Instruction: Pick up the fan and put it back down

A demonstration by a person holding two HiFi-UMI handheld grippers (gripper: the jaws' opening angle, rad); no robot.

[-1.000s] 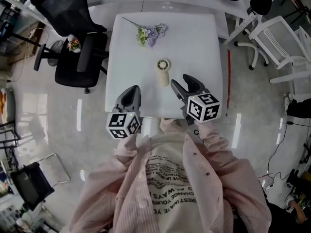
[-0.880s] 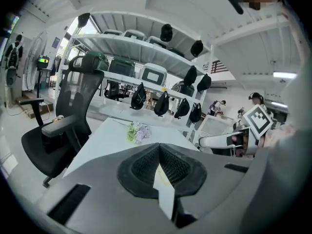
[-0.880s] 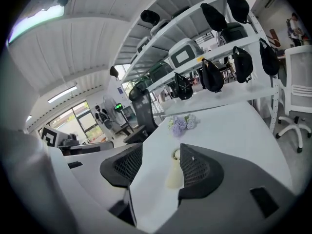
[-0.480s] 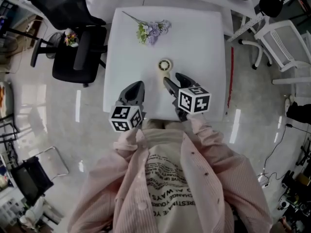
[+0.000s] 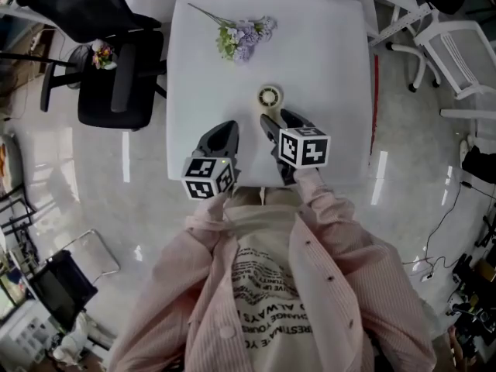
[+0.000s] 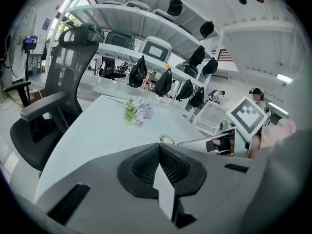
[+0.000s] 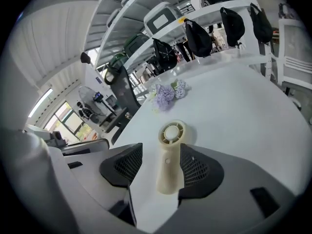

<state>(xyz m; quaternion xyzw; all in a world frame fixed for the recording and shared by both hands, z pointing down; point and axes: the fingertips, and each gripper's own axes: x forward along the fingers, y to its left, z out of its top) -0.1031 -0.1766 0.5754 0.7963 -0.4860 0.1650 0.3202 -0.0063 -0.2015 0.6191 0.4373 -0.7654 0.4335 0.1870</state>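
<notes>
A cream hand-held fan (image 5: 269, 97) lies flat on the white table (image 5: 329, 53), round head pointing away from me. Its handle (image 7: 169, 162) runs back between the jaws of my right gripper (image 5: 281, 124), which is open. In the right gripper view the right pad (image 7: 195, 167) stands close against the handle and the left pad (image 7: 126, 165) is well apart from it. My left gripper (image 5: 225, 136) hovers over the table's near edge, left of the fan, with its pads (image 6: 146, 168) pressed together on nothing. The fan's head (image 6: 166, 140) peeks over them.
A sprig of purple and green flowers (image 5: 242, 37) lies at the table's far side. A black office chair (image 5: 116, 68) stands at the table's left, a white chair (image 5: 465, 45) to the right. Shelves with bags line the room beyond.
My right gripper has moved forward and left, so its open jaws now straddle the fan's handle. The left gripper has crept slightly forward over the table edge.
</notes>
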